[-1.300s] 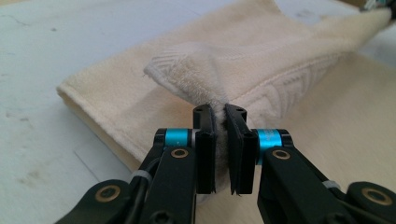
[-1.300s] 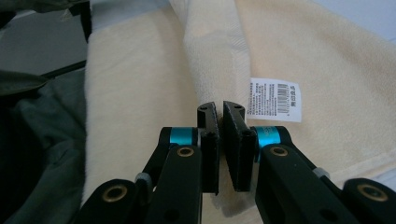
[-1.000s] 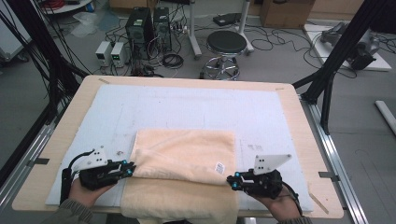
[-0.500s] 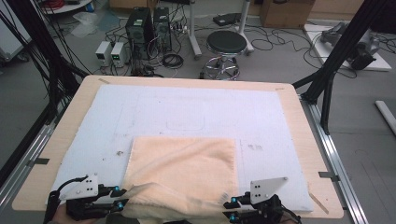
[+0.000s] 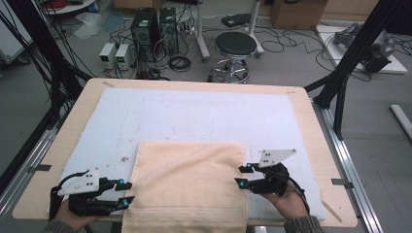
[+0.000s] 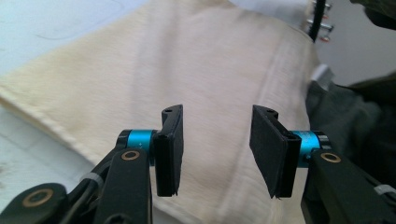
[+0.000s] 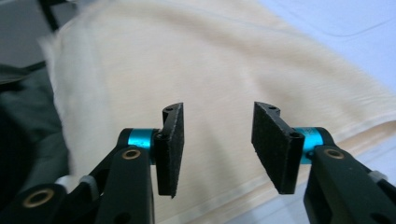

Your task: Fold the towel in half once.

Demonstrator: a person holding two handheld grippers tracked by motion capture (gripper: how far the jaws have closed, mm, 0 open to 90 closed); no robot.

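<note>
1. Cream terry towel point(image 5: 189, 187) lies flat on the white mat point(image 5: 194, 116) of the desk point(image 5: 311, 145), at the near edge; its near part hangs over the desk front. Long axis runs near-to-far, from us outward.
2. We see the left gripper point(image 5: 125, 192) just beside the towel's left edge, pointing inward to the cloth; the towel lies to its right.
3. Right gripper point(image 5: 241, 175) is at the towel's right edge, approx. halfway along, pointing inward; the towel lies to its left.
4. Both grippers have just been opening; jaws stand about half apart, and nothing is pressed btw. the pads point(image 6: 169, 149) point(image 7: 169, 149). Cloth lies beyond them.
5. Both are abt equally near; we judge the next grasp needs each to go sideways to its own edge.
6. Count: 1 towel, 1 mat, 2 grippers.
</note>
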